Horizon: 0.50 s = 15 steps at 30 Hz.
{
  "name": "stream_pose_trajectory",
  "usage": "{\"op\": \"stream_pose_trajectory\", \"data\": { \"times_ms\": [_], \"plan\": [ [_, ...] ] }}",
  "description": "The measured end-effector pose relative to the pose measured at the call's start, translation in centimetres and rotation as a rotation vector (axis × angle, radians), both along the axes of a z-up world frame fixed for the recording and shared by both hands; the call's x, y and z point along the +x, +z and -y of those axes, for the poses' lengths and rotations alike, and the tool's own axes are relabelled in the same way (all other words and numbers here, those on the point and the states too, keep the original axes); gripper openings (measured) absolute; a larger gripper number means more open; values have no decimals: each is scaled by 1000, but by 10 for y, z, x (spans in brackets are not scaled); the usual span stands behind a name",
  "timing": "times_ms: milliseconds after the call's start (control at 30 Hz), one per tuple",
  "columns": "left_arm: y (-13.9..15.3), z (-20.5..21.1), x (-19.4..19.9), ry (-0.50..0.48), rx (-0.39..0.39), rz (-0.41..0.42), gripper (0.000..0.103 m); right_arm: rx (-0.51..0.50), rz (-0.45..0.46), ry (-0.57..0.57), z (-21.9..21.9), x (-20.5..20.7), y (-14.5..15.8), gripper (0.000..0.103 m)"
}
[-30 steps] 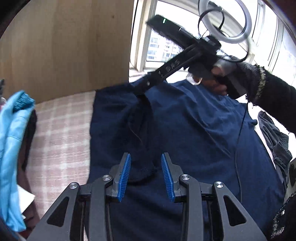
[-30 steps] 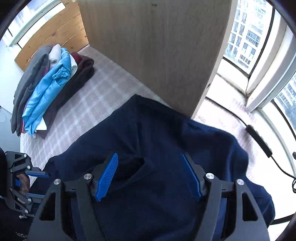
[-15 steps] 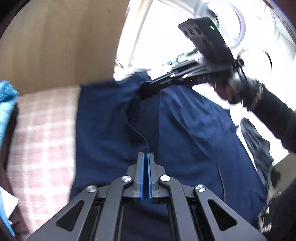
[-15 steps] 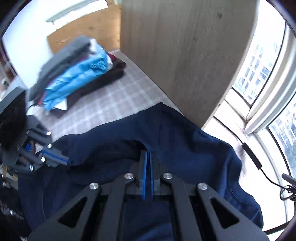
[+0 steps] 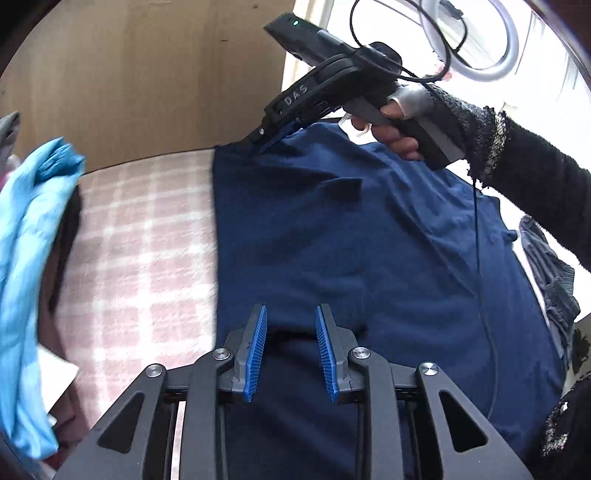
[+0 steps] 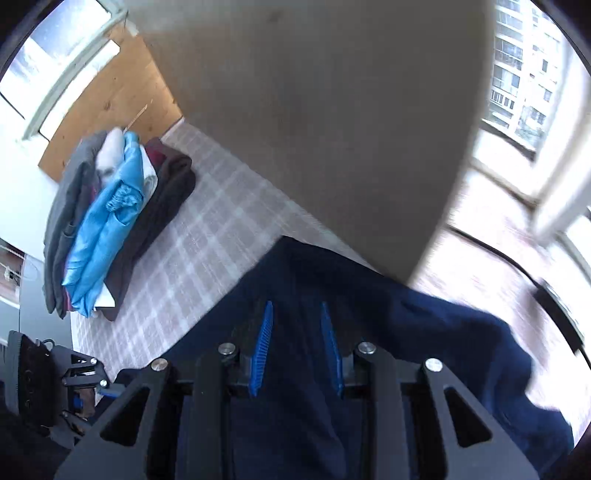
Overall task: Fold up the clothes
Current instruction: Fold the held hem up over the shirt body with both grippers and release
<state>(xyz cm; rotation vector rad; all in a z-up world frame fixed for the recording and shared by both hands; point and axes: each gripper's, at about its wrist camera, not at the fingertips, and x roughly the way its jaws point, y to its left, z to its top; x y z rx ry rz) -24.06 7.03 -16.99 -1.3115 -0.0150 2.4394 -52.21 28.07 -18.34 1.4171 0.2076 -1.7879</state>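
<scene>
Pink-checked bedding [image 5: 140, 236] carries the navy garment [image 5: 369, 251], spread with one side folded inward; further folds remain, I judge. Folded clothes [image 6: 110, 221] are stacked well apart. My left gripper [image 5: 290, 349] and right gripper [image 6: 297, 347] both hold their jaws parted, gripping nothing. "DAS" is readable on the right gripper's body.

Shirt [image 5: 332, 229] on bedsheet [image 5: 140, 236], clothes pile [image 6: 110, 229] left.

checked sheet [image 5: 140, 236] - pink and white | wooden panel [image 6: 332, 129] - upright, behind it | ring light [image 5: 476, 33] by window | black cable [image 6: 517, 266] on sill | grey cloth [image 5: 550, 273] at right edge
</scene>
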Motion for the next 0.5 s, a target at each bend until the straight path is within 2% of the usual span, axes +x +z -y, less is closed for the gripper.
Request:
{"op": "stream_pose_trajectory", "data": {
  "times_ms": [67, 133, 200, 233, 300, 400, 433, 500],
  "plan": [
    [0, 8, 9, 11, 6, 8, 26, 65, -19, 21, 14, -4, -7, 27],
    [-1, 14, 18, 19, 14, 12, 28, 72, -48, 46, 23, -2, -5, 27],
    [-6, 18, 23, 30, 12, 31, 28, 73, -58, 91, 30, 2, -2, 5],
    [-6, 22, 26, 36, 11, 35, 28, 85, -104, 111, 33, 8, 1, 3],
    [-13, 22, 26, 43, 7, 42, 28, 117, -238, 129, 38, 19, 12, 2],
    [-22, 26, 21, 86, -39, 63, 28, 211, -438, 121, 51, 29, 19, 3],
    [-24, 29, 20, 108, -57, 68, 28, 230, -446, 112, 52, 29, 20, 4],
    [-21, 38, 20, 130, -8, 79, 27, 256, -407, 89, 52, 25, 22, 6]
  ]
}}
